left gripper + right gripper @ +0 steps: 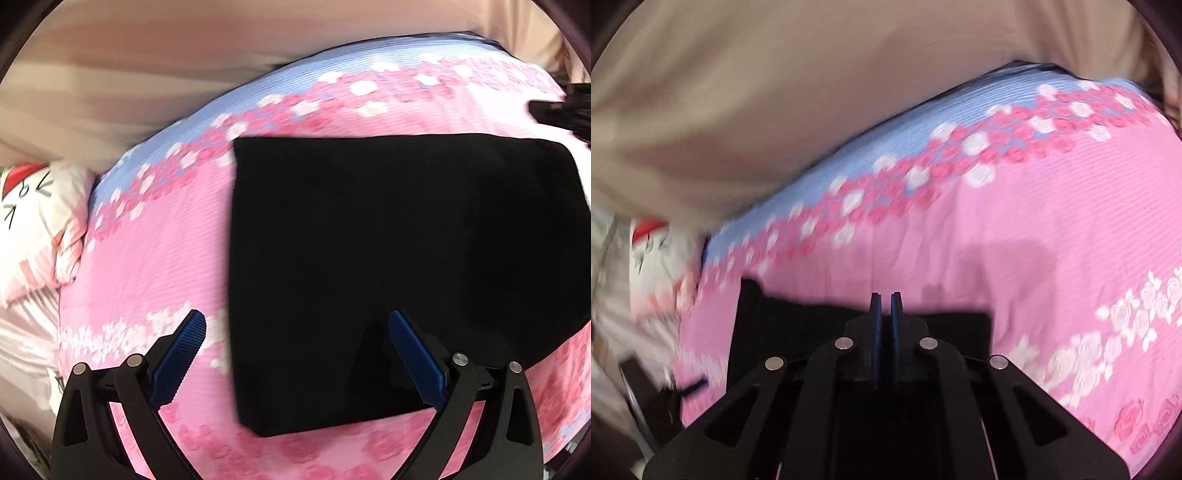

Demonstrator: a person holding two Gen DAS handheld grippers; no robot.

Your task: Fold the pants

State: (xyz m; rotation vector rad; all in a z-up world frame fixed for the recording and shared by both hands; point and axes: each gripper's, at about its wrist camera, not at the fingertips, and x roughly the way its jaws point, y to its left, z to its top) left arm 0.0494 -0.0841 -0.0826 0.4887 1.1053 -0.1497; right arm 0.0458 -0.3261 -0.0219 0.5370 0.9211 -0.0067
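Pants (388,266) lie folded on the bed (155,258). Left gripper (295,354) fingers wide, right gripper (885,306) fingers pressed together, empty; lift both clear without snagging cloth.

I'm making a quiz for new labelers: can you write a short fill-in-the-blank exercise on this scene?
1. The folded pants are ____ in color.
2. They lie on a bedspread that is mostly ____.
3. The left gripper has its jaws ____.
4. The right gripper has its jaws ____.

Missing words: black; pink; open; shut
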